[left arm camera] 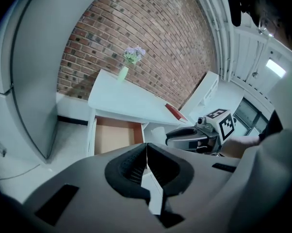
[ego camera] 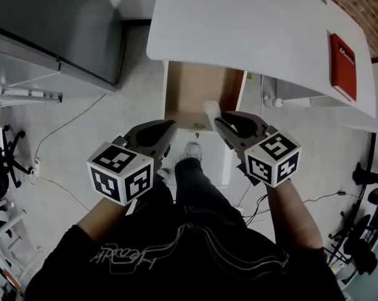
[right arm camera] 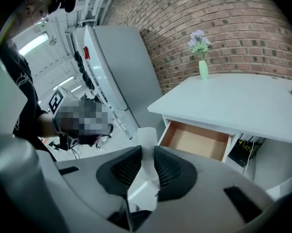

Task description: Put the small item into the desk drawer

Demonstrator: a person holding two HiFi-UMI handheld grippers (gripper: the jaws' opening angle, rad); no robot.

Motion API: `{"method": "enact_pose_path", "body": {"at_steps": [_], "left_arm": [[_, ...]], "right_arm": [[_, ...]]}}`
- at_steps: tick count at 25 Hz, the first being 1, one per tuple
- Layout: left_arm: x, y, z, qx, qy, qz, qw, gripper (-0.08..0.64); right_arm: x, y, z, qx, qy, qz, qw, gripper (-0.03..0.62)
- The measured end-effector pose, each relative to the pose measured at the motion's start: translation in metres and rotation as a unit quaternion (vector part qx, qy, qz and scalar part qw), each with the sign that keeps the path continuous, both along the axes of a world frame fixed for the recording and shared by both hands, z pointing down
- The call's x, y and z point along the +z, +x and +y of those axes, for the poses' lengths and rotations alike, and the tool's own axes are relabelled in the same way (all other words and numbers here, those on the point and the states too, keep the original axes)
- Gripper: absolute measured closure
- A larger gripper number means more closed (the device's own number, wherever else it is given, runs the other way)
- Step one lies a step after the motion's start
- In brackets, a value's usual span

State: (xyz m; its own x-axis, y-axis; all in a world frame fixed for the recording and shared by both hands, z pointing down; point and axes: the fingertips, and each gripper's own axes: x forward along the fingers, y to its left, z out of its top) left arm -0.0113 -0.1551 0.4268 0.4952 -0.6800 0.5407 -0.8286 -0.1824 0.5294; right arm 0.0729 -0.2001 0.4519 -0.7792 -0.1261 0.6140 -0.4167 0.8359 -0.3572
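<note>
Two grippers hang in front of the open desk drawer [ego camera: 195, 89], which is pulled out from under the white desk [ego camera: 252, 30] with its wooden floor showing. The right gripper [ego camera: 221, 123] pinches the small white item [ego camera: 210, 107], which pokes out past the fingertips. In the head view it shows against the drawer's front right part. The left gripper [ego camera: 168, 130] carries nothing, jaws pressed together. A red book [ego camera: 341, 64] lies near the desk's right edge.

Drawer [ego camera: 195, 93] beneath desk [ego camera: 239, 24] (vase [left arm camera: 122, 73] atop)
</note>
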Motion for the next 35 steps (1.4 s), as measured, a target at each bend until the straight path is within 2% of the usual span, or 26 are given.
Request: {"method": "enact_pose_path", "body": {"at_steps": [3, 10, 19, 23, 28, 35], "left_arm": [[0.013, -0.008, -0.006, -0.022, -0.009, 0.000, 0.9997, 0.538], [0.037, -0.031, -0.019, -0.068, -0.028, 0.001, 0.9973, 0.538], [0.073, -0.059, -0.022, -0.113, -0.048, 0.011, 0.9924, 0.538], [0.087, -0.067, -0.025, -0.123, -0.055, 0.014, 0.9908, 0.538], [0.103, -0.074, -0.022, -0.135, -0.060, 0.019, 0.9888, 0.538], [0.130, -0.086, -0.013, -0.152, -0.083, 0.024, 0.9846, 0.538]], "right_arm": [[0.021, -0.008, -0.011, -0.035, 0.009, 0.022, 0.999, 0.497], [0.076, -0.030, -0.029, -0.099, -0.001, 0.066, 0.993, 0.497], [0.160, -0.054, -0.035, -0.195, 0.022, 0.147, 0.970, 0.497], [0.194, -0.062, -0.032, -0.241, 0.024, 0.168, 0.955, 0.497], [0.239, -0.064, -0.024, -0.274, 0.010, 0.199, 0.941, 0.497], [0.297, -0.057, -0.017, -0.344, 0.011, 0.260, 0.902, 0.497]]}}
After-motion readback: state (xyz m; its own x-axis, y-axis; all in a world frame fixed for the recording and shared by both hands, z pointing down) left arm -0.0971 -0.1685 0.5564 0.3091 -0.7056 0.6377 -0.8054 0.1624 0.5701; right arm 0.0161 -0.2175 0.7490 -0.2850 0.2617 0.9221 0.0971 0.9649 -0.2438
